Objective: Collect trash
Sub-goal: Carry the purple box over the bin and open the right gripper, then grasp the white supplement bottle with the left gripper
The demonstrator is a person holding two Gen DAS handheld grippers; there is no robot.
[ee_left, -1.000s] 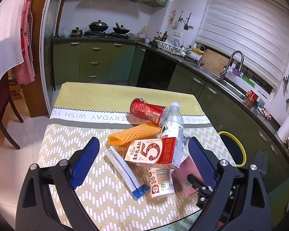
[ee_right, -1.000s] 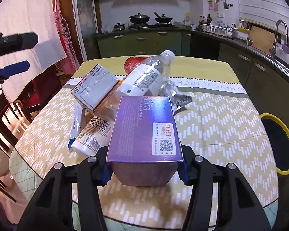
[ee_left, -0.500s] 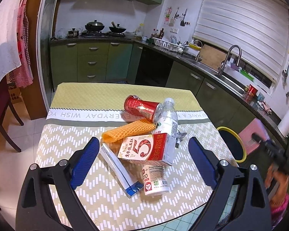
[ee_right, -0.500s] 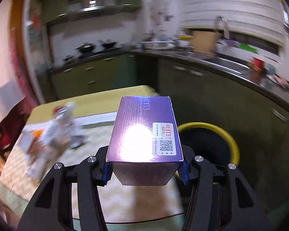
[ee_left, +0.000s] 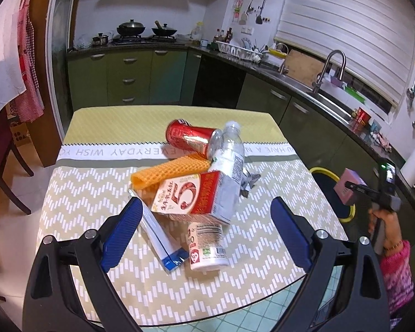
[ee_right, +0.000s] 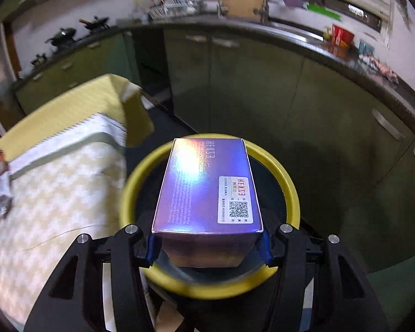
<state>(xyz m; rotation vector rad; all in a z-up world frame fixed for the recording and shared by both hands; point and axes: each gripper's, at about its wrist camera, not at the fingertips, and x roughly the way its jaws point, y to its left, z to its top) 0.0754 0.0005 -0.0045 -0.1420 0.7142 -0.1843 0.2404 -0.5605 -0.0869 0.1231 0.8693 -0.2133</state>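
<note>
**Purple box carried over the bin**

Above the yellow-rimmed trash bin (ee_right: 290, 191), the right gripper (ee_right: 209, 244) held the purple carton (ee_right: 207, 185) clamped between its pads, having swung it off the table (ee_left: 96, 193) within the last second. Release looked like the next step. The bin's dark interior showed no contents. The left gripper (ee_left: 204, 231) hovered wide open and empty over the remaining pile: milk carton (ee_left: 191, 196), red can (ee_left: 191, 138), plastic bottle (ee_left: 229, 155).
</note>
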